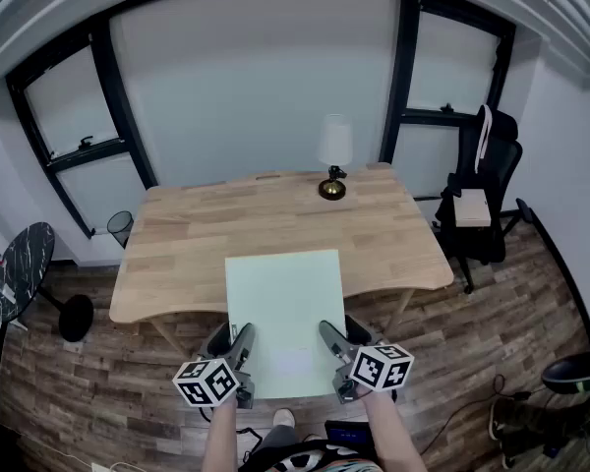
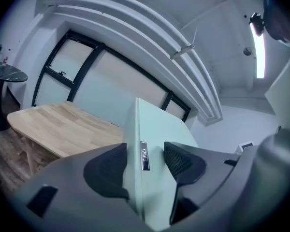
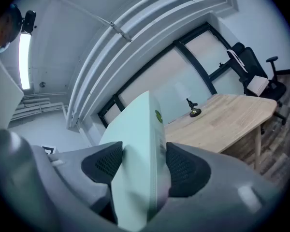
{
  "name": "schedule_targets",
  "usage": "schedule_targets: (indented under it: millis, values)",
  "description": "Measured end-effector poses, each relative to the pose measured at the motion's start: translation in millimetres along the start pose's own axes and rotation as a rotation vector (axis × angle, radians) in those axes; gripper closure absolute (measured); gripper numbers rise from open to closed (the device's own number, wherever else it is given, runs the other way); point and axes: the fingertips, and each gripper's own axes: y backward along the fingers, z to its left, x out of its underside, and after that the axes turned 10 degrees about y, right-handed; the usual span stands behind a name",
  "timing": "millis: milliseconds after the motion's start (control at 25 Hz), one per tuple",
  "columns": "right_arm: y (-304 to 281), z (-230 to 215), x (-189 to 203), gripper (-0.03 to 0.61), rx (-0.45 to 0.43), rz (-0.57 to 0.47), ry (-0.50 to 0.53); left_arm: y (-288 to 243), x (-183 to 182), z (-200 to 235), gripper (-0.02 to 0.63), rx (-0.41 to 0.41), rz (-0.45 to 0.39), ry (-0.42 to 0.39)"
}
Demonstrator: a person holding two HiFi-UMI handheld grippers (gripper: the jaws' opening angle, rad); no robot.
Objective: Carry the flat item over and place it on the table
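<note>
The left hand-held gripper (image 1: 238,338) and right hand-held gripper (image 1: 332,335) each clamp the pale green board (image 1: 283,308), at its 7 and 5 o'clock corners, over the table's (image 1: 187,234) 6 o'clock edge.

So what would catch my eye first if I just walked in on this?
First the pale green flat panel, held up at the near side of the wooden table and clamped on its near end by the left gripper and the right gripper. Then the small lamp at the table's far edge and the black office chair to its right.
</note>
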Motion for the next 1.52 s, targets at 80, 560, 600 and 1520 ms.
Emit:
schedule_targets:
  millis: [80, 560, 600, 1520]
  values:
    - [-1, 2, 0, 0.31, -0.001, 0.003, 0.009, 2, 0, 2, 0.371, 0.001, -0.007, 0.004]
    - [4, 16, 5, 0.31, -0.012, 0.009, -0.001, 20, -1, 4, 0.371, -0.007, -0.009, 0.008]
    - [5, 17, 6, 0.31, -0.012, 0.009, -0.001, 21, 0, 4, 0.371, -0.008, -0.01, 0.008]
    - [-150, -80, -22, 0.31, 0.023, 0.089, -0.044, -145, -41, 81, 0.371, -0.036, 0.059, 0.073]
